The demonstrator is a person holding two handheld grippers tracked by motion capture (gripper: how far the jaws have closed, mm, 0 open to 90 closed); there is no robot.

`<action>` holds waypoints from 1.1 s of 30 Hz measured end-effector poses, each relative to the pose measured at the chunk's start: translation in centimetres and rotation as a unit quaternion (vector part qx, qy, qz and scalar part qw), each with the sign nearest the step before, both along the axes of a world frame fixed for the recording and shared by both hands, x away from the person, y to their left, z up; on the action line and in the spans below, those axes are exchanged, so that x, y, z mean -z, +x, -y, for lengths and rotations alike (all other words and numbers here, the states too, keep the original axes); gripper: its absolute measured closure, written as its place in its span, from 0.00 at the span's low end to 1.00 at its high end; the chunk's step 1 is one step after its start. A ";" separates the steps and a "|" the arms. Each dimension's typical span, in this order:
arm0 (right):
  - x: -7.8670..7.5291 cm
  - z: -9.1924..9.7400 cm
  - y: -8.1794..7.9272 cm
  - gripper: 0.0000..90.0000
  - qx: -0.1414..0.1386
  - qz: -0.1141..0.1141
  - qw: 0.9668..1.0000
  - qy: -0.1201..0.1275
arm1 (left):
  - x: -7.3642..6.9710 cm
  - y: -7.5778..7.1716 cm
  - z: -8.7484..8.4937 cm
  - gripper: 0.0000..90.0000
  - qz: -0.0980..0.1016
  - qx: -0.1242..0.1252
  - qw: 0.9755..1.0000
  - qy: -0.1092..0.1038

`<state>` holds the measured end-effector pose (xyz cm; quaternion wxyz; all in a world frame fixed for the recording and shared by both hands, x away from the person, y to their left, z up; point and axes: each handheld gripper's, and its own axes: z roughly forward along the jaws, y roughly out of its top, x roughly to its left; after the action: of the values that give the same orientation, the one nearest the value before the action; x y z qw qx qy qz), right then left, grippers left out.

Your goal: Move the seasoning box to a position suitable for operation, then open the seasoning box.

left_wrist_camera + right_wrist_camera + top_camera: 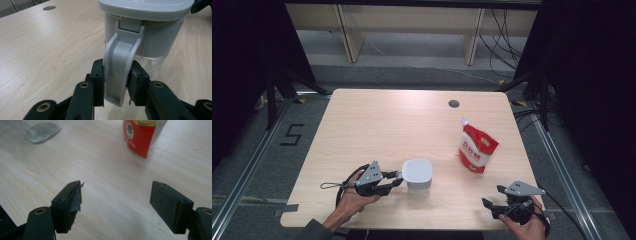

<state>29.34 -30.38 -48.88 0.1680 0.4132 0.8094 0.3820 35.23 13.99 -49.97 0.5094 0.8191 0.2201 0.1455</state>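
Jug handle (120, 72) apparently clamped in left tongs (116, 82); right tongs (116, 205) wide, empty.

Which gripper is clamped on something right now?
The left gripper: its pads squeeze the grey latch of the grey-lidded container. The right gripper stands open over bare table.

A red and white pouch (477, 146) is standing upright on the pale wooden table (377, 125) in front of me, well over to my right, its spout pointing up. A small round hole (454, 103) is sitting near the table's far edge. Beyond that, black cables (507, 35) are hanging beside a light wooden frame (347, 35), and a black taped "5" (292, 135) is lying on the grey floor to my left.
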 end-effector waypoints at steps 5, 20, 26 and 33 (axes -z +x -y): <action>-0.1 0.0 0.0 0.29 -0.008 0.005 1.000 -0.007 | -0.6 -0.4 -0.3 0.46 0.002 -0.015 1.000 -0.005; 0.0 0.0 -0.2 0.29 -0.010 0.004 1.000 -0.008 | -2.8 -3.1 -1.5 0.34 -0.049 -0.055 0.996 -0.044; 0.0 -0.1 -0.7 0.29 0.002 -0.012 1.000 0.001 | -3.1 -3.7 -1.5 0.34 -0.062 -0.057 0.995 -0.049; 0.1 0.1 -0.4 0.29 -0.009 0.003 1.000 -0.009 | -3.5 -3.8 -1.3 0.33 -0.056 -0.058 0.996 -0.048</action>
<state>28.90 -30.46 -48.95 0.1704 0.4032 0.8159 0.3778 31.48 15.33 -46.46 0.5256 0.7864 0.3023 0.1178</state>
